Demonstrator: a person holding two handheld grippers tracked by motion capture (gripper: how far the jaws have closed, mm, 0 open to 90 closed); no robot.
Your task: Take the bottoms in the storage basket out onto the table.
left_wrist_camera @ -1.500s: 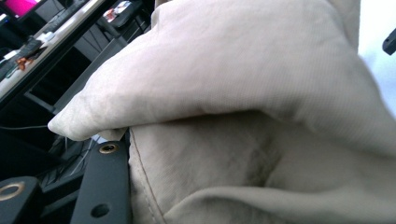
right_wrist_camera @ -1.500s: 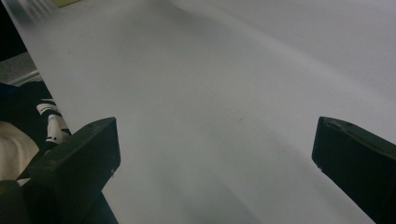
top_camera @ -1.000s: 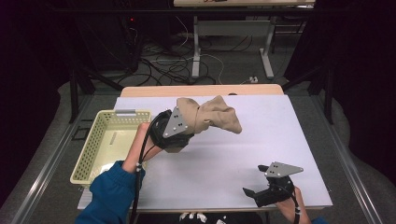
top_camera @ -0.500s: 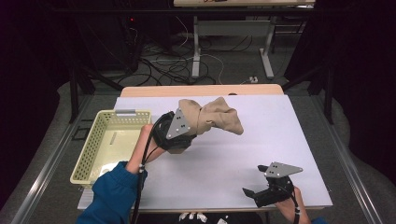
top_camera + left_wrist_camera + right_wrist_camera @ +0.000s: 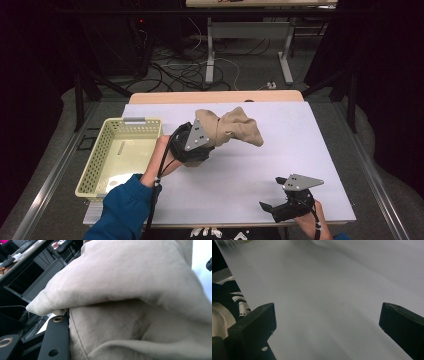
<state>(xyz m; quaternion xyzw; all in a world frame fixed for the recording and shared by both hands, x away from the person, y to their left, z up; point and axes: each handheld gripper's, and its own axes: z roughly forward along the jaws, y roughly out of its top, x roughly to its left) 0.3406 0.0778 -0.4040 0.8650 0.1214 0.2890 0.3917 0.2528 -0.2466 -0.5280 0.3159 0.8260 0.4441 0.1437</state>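
Note:
A crumpled beige cloth [image 5: 234, 128] hangs above the middle of the white table [image 5: 300, 145]. My left gripper [image 5: 211, 137] is shut on the cloth's left end, and the rest droops off to the right. In the left gripper view the cloth [image 5: 130, 290] drapes over the jaws, with one black jaw showing at the lower left. My right gripper [image 5: 272, 194] rests low near the table's front right edge. It is open, and between its jaws lies bare table surface [image 5: 328, 322].
A pale yellow slatted basket [image 5: 92, 156] stands at the table's left edge, beside the left forearm in a blue sleeve [image 5: 125, 210]. Behind the table are a wooden strip [image 5: 215, 96], floor cables and desk legs.
The left gripper and the cloth have drifted slightly toward the near side and the right. The right gripper has not moved.

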